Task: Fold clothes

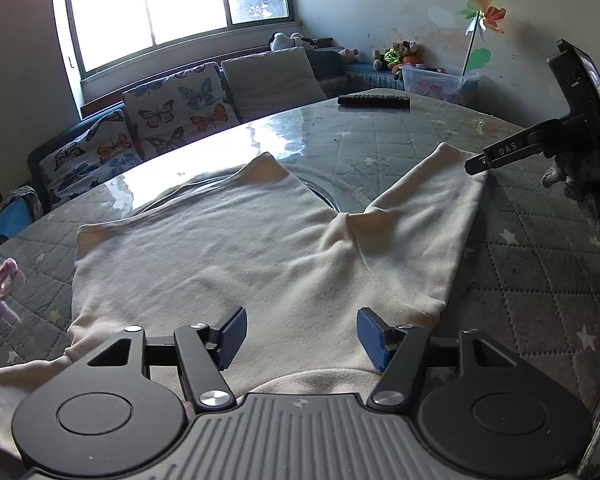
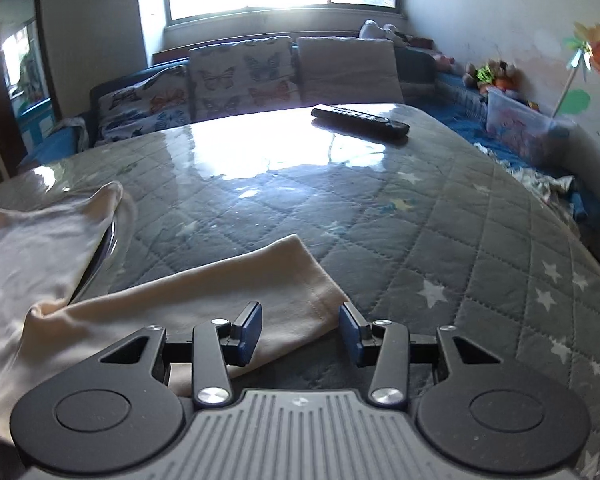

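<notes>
A cream long-sleeved garment (image 1: 220, 248) lies spread flat on the table, with one sleeve (image 1: 420, 220) angled out to the far right. My left gripper (image 1: 300, 332) hovers open over the garment's near hem, its blue pads apart with only flat cloth below them. In the right wrist view the sleeve (image 2: 220, 292) runs across the front, and my right gripper (image 2: 300, 332) stands open above its cuff end, touching nothing. One of the right gripper's fingers (image 1: 500, 154) shows in the left wrist view beside the sleeve tip. The garment's body (image 2: 28, 248) lies at the left.
The table (image 2: 420, 208) has a grey quilted star cover under clear plastic. A black remote (image 1: 374, 102) lies at its far side. A round glass rim (image 1: 324, 196) peeks from under the garment. Butterfly cushions (image 1: 168, 120) and a toy box (image 1: 436, 80) stand behind.
</notes>
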A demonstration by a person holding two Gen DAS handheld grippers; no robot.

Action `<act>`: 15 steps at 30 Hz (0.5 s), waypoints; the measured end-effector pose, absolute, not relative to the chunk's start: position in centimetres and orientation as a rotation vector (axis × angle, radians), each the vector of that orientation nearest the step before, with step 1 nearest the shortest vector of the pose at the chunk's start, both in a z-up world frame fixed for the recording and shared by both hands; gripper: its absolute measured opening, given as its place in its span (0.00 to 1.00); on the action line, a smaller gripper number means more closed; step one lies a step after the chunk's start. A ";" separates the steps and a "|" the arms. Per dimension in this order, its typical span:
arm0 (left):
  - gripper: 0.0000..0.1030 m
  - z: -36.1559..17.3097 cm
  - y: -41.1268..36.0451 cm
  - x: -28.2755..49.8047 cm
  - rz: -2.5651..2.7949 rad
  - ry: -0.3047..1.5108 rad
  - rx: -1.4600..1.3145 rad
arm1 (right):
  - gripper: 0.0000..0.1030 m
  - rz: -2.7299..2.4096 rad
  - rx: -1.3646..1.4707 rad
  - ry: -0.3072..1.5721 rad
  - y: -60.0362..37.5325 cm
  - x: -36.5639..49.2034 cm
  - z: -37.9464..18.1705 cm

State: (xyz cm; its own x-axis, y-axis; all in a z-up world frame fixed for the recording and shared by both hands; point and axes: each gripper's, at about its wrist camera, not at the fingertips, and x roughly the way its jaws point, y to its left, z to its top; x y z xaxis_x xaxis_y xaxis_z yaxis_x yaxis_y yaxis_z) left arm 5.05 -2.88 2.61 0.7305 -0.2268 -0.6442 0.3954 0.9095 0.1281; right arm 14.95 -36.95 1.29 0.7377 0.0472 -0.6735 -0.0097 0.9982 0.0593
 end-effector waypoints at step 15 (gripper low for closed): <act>0.61 3.0 -3.3 5.2 -0.343 0.665 0.263 | 0.10 -0.014 0.116 0.710 -37.6 15.4 0.7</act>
State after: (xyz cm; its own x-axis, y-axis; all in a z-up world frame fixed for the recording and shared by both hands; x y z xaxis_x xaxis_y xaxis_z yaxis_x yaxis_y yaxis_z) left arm 5.19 -3.28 2.97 0.7347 -0.2247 -0.6401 0.3908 0.9115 0.1285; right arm 15.36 -37.63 0.70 0.7584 0.0270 -0.6513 0.0522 0.9934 0.1019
